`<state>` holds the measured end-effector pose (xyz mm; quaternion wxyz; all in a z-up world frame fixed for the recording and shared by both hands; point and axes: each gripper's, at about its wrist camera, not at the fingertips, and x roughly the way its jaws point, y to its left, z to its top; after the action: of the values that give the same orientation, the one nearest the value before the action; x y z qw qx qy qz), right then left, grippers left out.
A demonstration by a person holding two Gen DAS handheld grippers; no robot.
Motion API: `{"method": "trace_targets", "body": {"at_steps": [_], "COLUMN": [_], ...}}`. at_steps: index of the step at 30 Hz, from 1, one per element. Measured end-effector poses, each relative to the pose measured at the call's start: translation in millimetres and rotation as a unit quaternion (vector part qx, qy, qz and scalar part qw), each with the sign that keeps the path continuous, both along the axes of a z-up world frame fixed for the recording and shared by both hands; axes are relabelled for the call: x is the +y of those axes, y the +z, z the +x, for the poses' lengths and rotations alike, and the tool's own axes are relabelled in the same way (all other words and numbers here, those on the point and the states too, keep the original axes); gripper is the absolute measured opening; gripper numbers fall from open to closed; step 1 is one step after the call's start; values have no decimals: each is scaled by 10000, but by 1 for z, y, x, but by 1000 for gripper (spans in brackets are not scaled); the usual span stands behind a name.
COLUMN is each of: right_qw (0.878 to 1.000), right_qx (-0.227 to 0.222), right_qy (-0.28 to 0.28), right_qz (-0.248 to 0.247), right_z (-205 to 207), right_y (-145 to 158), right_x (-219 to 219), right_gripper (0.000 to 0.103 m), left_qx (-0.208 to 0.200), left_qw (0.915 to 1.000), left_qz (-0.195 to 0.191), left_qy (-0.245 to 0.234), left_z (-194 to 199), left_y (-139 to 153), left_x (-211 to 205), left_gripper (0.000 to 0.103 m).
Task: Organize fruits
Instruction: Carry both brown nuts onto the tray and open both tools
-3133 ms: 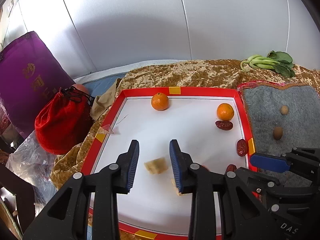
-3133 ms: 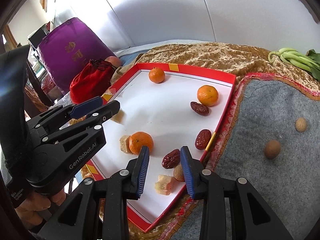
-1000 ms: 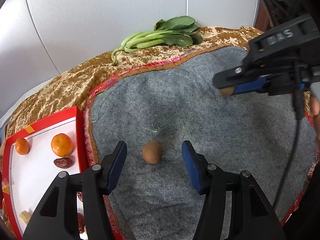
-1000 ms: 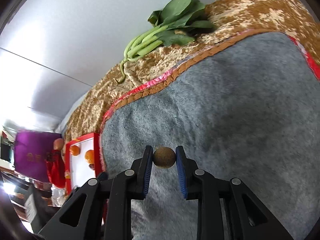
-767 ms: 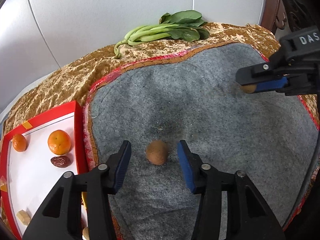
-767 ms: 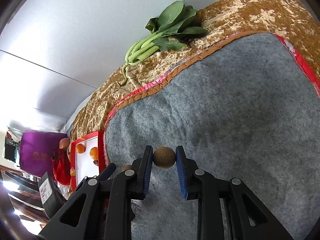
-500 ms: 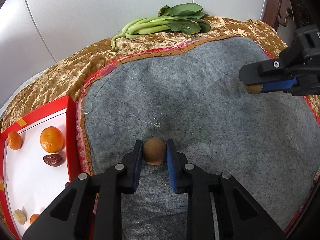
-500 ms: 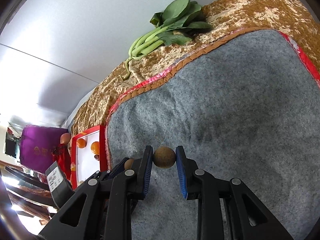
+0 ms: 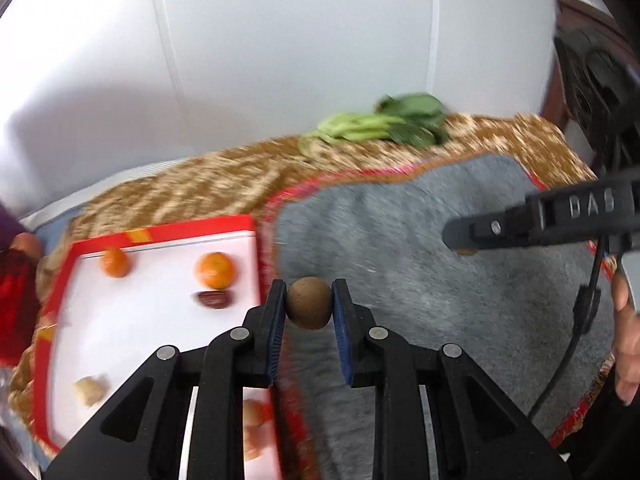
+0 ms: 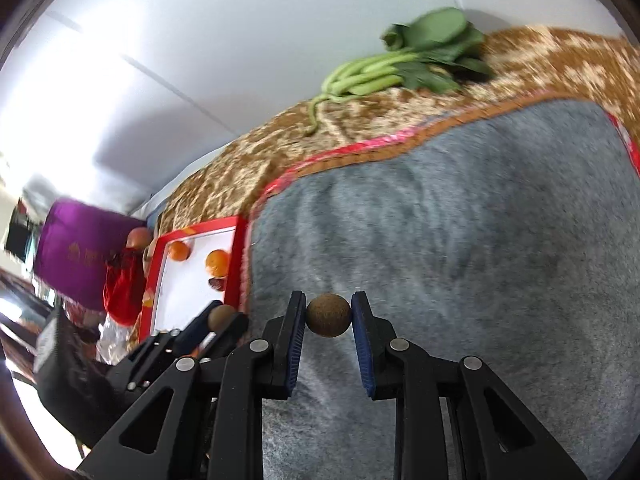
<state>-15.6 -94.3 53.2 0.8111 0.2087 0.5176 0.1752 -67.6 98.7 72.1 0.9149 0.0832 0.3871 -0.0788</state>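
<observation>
We hold a hand-held gripper in each hand, and each one is clamped on a small round brown fruit. In the left wrist view, our left hand-held gripper (image 9: 309, 307) has its blue pads pressed against both sides of the left brown fruit (image 9: 309, 303); its jaws have just closed in on that fruit. The fruit hangs over the boundary between the red-rimmed tray (image 9: 188, 227) and the grey felt mat (image 9: 420, 264).

In the right wrist view, our right hand-held gripper (image 10: 328, 320) grips the right brown fruit (image 10: 328, 314) the same way, pads touching it on either side, above the grey mat. Our left tool also shows at the lower left of that view, with its fruit between its fingers, near the tray's corner.

On the tray's white floor lie two oranges (image 9: 215, 270), one toward the far rim and one nearer the mat, with a dark red date (image 9: 214, 300) just beside the nearer one. A pale chunk (image 9: 90, 390) sits toward the near left of the tray, and another orange fruit is partly hidden behind our left tool.

A bunch of leafy greens (image 10: 404, 60) rests on the gold patterned cloth (image 9: 224, 184) beyond the mat. A purple bag (image 10: 76, 256) and a red pouch (image 10: 122, 292) stand past the tray. The left view is blurred.
</observation>
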Motion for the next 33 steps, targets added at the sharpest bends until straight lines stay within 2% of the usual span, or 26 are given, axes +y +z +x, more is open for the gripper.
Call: {"method": "trace_targets", "body": {"at_steps": [3,7,12,16,23,33], "right_qw": [9990,9917,9756,9635,9530,9481], "right_qx": [-327,-942,-1625,-1951,-2122,-2211], "right_qy": [275,788,1379,1725,1966,2009], "right_qz": [-140,-375,-522,-619,-905,-1085], "right_z": [-10,-30,-59,-79,-91,-97], "right_y": [11,31,46,48,33,22], "right_x": [24,67,119,153,187,198], "right_gripper": [24,24,24,24,24,24], "left_qx": [-369,-613,-859,-872,-798,-690], "left_qw": [9978,9915,9829,9782,9737,9727], "left_qz": [180,145,265,250,219,59], "left_qy": [514,1143,1609,1870,2122,2213], "left_z": [-19,-44,-59,-65,-67,-65], "left_y": [11,17,23,23,18,14], "left_x": [24,60,89,111,134,143], "left_gripper": [21,21,21,21,21,21]}}
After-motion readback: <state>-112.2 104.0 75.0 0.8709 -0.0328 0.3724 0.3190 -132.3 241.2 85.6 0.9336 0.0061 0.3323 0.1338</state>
